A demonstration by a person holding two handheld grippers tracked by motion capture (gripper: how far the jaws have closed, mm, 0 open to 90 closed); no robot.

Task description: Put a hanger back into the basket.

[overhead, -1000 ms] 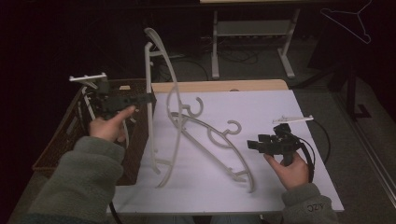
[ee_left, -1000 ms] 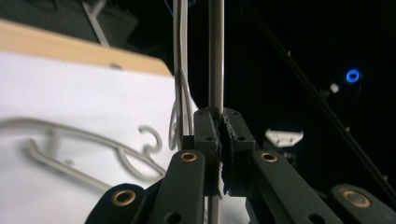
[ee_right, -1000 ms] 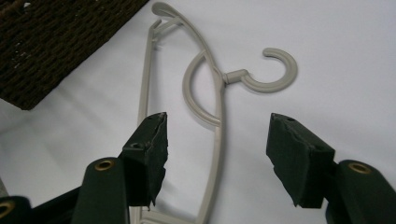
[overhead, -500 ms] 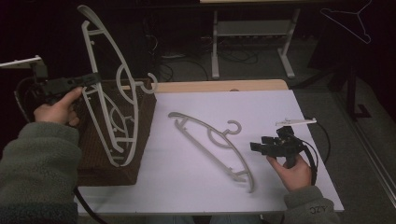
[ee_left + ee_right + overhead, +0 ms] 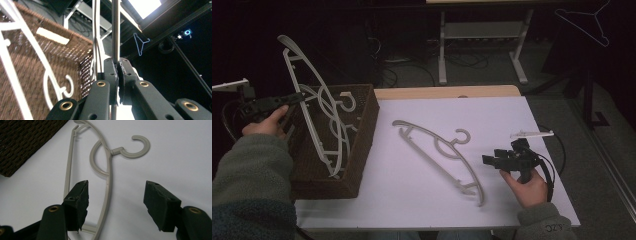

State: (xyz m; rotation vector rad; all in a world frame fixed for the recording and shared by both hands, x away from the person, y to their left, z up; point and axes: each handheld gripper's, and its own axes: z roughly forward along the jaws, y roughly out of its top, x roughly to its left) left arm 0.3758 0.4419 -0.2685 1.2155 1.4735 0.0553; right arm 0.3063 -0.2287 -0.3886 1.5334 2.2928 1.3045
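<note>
Left gripper [image 5: 294, 98] fingers clamped on white plastic hanger [image 5: 314, 107], tilted over wicker basket [image 5: 362, 145] (lower end inside). Right gripper [image 5: 492, 161] fingers apart, beside 2nd hanger [image 5: 439, 150] flat on worktop [image 5: 512, 115].

The white table top [image 5: 532, 120] lies bare at its far right and along its near edge, so a gripper could pass there. A grey hanger [image 5: 439, 150] lies slantwise across the middle. At the left the brown wicker basket [image 5: 362, 150] blocks the way, an upright hanger [image 5: 312, 100] standing inside it.
</note>
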